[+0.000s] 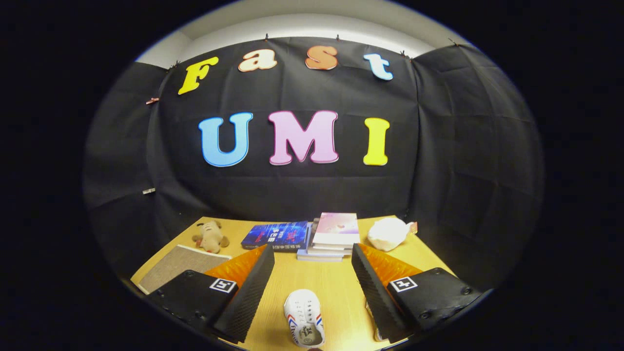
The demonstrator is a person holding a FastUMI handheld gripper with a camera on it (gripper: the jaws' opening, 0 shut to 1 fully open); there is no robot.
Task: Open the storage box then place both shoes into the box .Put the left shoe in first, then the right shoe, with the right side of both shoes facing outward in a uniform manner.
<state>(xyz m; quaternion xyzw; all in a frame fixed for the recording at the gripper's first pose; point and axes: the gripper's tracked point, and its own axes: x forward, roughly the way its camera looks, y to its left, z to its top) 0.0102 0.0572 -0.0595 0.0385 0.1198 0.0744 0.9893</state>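
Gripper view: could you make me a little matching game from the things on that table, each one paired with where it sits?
Things:
1. shoe
2. plush dog
3. blue book
4. white bundle

Places:
A. far side of the table, to the right of the book stack
B. between the open fingers of the hand-held gripper
C. just left of the book stack
D. far left of the table, behind the grey mat

Pairs: 1-B, 2-D, 3-C, 4-A
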